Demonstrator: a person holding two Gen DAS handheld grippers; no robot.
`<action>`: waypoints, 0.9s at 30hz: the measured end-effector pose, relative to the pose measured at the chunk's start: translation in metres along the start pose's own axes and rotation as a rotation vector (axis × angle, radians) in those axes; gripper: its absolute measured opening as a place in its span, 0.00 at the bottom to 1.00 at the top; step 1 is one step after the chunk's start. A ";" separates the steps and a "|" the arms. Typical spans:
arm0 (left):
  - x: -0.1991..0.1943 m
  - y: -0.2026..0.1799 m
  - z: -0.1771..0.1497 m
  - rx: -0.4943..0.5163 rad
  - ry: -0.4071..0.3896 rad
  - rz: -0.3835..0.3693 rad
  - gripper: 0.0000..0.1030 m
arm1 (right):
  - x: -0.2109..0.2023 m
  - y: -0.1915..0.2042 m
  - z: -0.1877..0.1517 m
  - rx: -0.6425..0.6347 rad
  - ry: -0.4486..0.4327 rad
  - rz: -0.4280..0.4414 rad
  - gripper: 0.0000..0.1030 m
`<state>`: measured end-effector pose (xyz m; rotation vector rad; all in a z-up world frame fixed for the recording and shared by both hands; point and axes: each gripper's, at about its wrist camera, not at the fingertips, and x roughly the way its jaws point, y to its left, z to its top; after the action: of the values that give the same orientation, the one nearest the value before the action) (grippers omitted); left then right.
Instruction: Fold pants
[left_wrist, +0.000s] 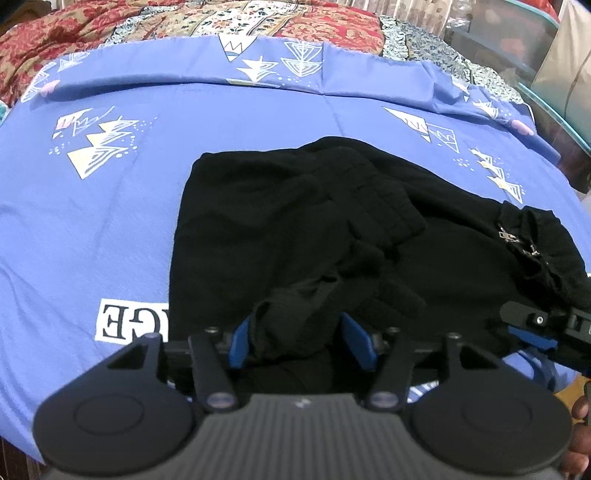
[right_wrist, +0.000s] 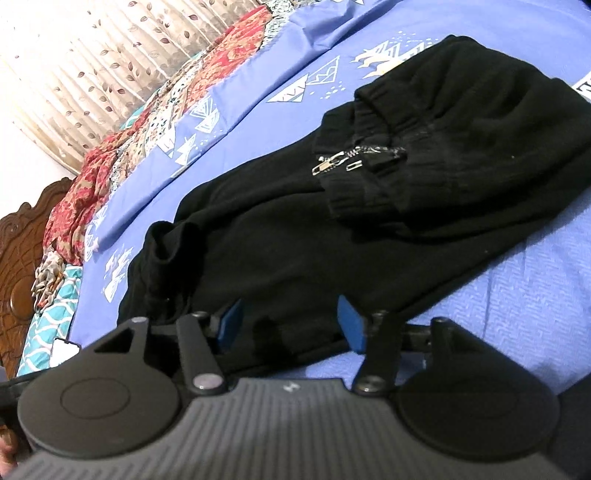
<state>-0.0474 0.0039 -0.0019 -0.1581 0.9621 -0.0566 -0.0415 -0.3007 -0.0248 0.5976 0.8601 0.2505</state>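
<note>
We see the black pants (left_wrist: 280, 229) on the blue bedsheet (left_wrist: 110, 221), their near edge bunched between both half-open jaws, pads not pressing.

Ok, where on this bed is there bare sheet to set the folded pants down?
Free: blue sheet left of the black pants, up to the red floral bedding. Crowded: the near edge, where left gripper and right gripper straddle fabric.

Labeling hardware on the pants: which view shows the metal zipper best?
Right wrist view: the zipper sits near centre, large and sharp on the black pants. Left wrist view shows it small, near the right edge.
</note>
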 end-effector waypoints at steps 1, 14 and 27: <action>0.001 -0.001 0.000 0.002 0.001 -0.001 0.55 | 0.000 0.000 0.000 0.001 0.000 0.006 0.64; 0.003 -0.004 -0.002 0.009 0.007 0.004 0.58 | 0.003 -0.001 0.001 -0.001 0.005 0.033 0.70; 0.007 -0.012 -0.003 0.040 0.009 0.027 0.72 | 0.003 -0.006 0.004 0.007 0.006 0.055 0.70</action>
<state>-0.0453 -0.0091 -0.0076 -0.1085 0.9712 -0.0518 -0.0367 -0.3055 -0.0286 0.6281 0.8516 0.2989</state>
